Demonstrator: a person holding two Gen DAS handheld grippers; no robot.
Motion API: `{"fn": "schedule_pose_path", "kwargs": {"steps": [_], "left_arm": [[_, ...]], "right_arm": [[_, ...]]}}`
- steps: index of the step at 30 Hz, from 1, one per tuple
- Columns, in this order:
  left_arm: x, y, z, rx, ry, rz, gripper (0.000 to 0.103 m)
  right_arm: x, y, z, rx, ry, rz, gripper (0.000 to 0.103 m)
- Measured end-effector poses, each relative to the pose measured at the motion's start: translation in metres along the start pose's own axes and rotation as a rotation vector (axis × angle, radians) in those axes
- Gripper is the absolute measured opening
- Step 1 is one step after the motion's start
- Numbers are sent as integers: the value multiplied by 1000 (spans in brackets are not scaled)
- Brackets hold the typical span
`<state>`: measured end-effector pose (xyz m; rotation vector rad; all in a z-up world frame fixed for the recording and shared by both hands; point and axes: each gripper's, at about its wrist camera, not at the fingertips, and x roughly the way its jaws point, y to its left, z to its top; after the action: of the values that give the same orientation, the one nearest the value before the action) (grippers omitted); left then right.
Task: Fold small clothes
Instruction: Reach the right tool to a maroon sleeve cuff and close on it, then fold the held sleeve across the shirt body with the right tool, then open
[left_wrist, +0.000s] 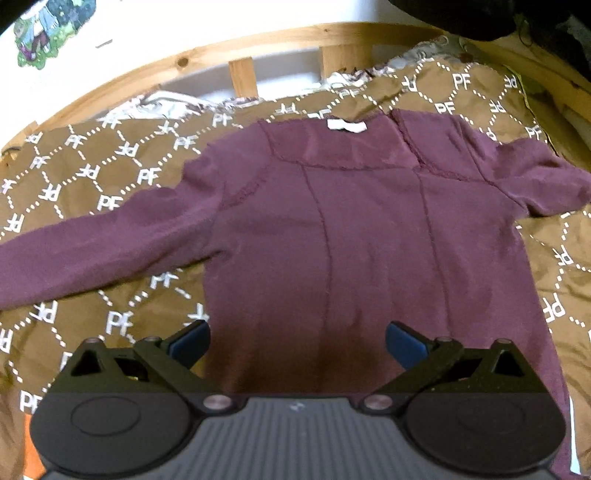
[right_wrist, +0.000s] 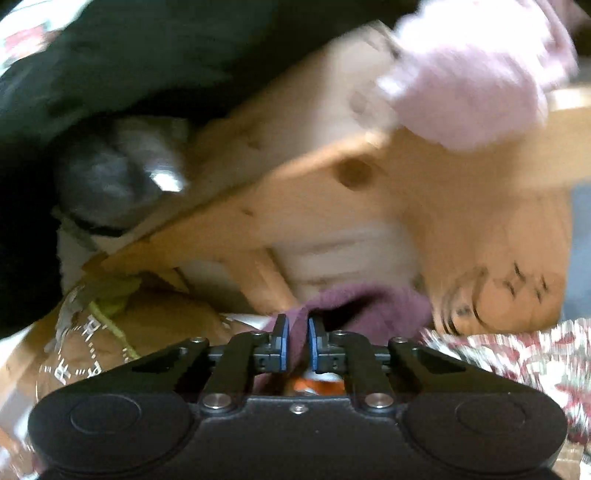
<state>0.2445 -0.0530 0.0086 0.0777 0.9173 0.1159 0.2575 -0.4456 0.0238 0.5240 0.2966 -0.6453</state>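
A small maroon long-sleeved top (left_wrist: 362, 229) lies flat, inside out, on a brown patterned quilt (left_wrist: 92, 177), its white neck label (left_wrist: 345, 125) at the far side. One sleeve (left_wrist: 92, 251) stretches left; the other bunches at the right (left_wrist: 539, 184). My left gripper (left_wrist: 297, 345) is open and hovers over the near hem, empty. In the blurred right wrist view my right gripper (right_wrist: 296, 345) is shut on a fold of maroon fabric (right_wrist: 369, 302), probably the right sleeve.
A wooden bed frame with slats (left_wrist: 243, 74) runs along the far side, with a white wall behind. The right wrist view shows wooden frame parts (right_wrist: 332, 206), a pale pink garment (right_wrist: 472, 81), dark cloth (right_wrist: 110, 55) and a floral fabric (right_wrist: 517, 354).
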Motion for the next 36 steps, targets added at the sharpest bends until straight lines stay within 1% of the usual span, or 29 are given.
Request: {"fn": "schedule_pose_path", "kwargs": {"steps": [2, 5, 6, 9, 11, 12, 14, 16, 19, 21, 23, 25, 27, 28, 30, 31, 32, 33, 36], "left_arm": [[-4, 7, 2, -10, -15, 7, 103], [-10, 19, 6, -45, -35, 0, 103], [-11, 22, 7, -61, -41, -3, 103], [-15, 37, 7, -125, -59, 0, 103], [-16, 47, 7, -176, -69, 4, 103], [-16, 53, 6, -205, -68, 3, 103], [-16, 64, 5, -248, -66, -10, 103], [-16, 77, 3, -302, -66, -29, 103], [-17, 93, -2, -380, -77, -32, 103], [-18, 101, -3, -410, -84, -30, 103], [-18, 106, -4, -418, -89, -19, 103], [-19, 108, -6, -415, -92, -11, 103], [-18, 106, -7, -406, -88, -10, 103], [-18, 105, -7, -401, -86, -11, 103], [-17, 102, -7, -392, -82, -14, 103], [-16, 101, -8, -388, -81, -16, 103], [-16, 99, -7, -384, -80, -18, 103], [-16, 99, -7, -383, -79, -19, 103], [-15, 97, -7, -381, -74, -26, 103]], "right_arm": [[-8, 18, 0, -103, -54, 39, 9], [-21, 55, 2, -281, -111, 154, 8], [-25, 68, 2, -333, -124, 201, 5], [-47, 115, -2, -510, -202, 352, 3], [-68, 146, -14, -634, -258, 478, 3], [-78, 158, -23, -694, -269, 544, 3], [-98, 180, -44, -823, -294, 649, 3], [-117, 197, -77, -986, -303, 760, 3], [-149, 204, -134, -1217, -257, 912, 0], [-167, 199, -167, -1349, -217, 988, 0], [-185, 188, -197, -1460, -174, 1047, 0], [-203, 175, -219, -1537, -138, 1093, 0], [-211, 162, -231, -1583, -107, 1121, 0], [-213, 157, -234, -1595, -99, 1126, 0], [-213, 150, -236, -1591, -103, 1093, 2], [-211, 151, -234, -1576, -94, 1072, 12], [-207, 154, -233, -1557, -78, 1050, 31], [-200, 158, -231, -1534, -57, 1030, 41], [-176, 176, -226, -1438, 21, 963, 44]]}}
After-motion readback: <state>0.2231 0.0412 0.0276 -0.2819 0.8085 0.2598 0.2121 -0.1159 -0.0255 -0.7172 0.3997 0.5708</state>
